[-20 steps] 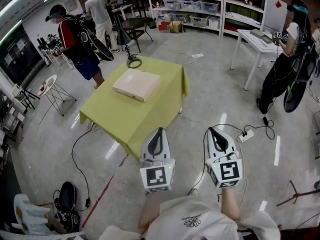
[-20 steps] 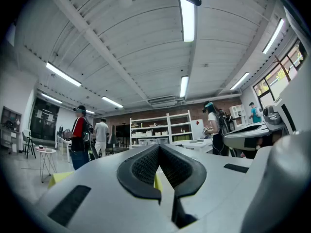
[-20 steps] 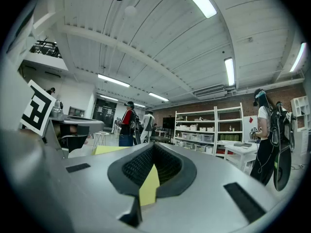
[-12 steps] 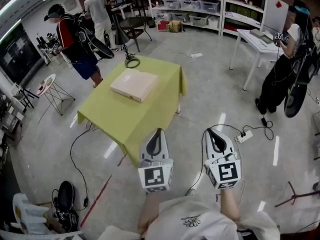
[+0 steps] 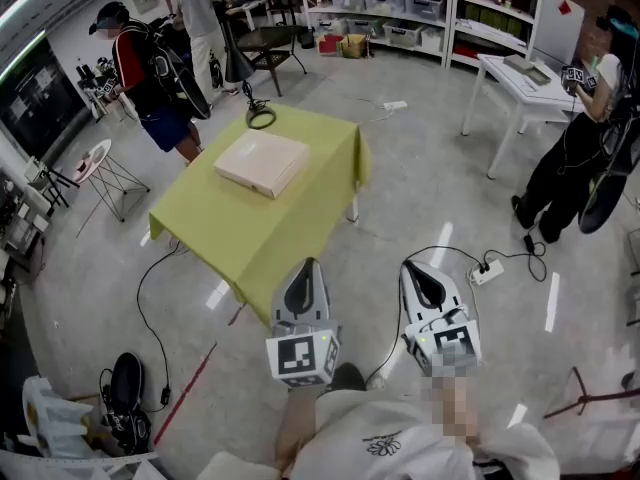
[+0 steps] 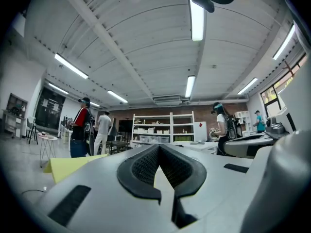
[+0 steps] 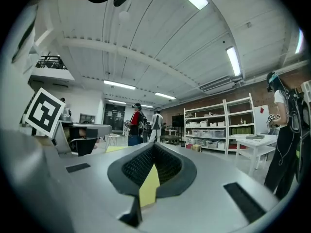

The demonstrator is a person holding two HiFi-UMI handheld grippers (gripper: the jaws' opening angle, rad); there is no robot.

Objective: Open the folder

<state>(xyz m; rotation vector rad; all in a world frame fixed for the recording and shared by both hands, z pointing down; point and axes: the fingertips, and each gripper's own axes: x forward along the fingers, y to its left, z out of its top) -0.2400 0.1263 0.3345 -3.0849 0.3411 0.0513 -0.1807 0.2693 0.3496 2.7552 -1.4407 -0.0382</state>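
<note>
I hold the left gripper [image 5: 305, 273] and the right gripper [image 5: 415, 273] with jaws pressed together and empty, off the near corner of the yellow-green cloth-covered table [image 5: 260, 233], and the flat beige folder [image 5: 262, 163] lies closed on that table's far half.

Place: I take this for a lab or workshop hall, one big open room.
Floor: bare polished concrete floor [image 5: 420, 188], with loose cables and a power strip [image 5: 488, 271] lying on it.
Storage: white shelves [image 5: 400, 8] along the far wall, loaded with plastic bins.
Ceiling: high and ribbed, with long strip lights [image 6: 197, 13].
Furniture: a table under a yellow-green cloth [image 5: 250, 238] mid-floor; a white work table [image 5: 520, 73] by the shelves.
People: I see a person [image 5: 150, 68] with gear strapped on the back, and another person [image 5: 585, 138] at the white table.
</note>
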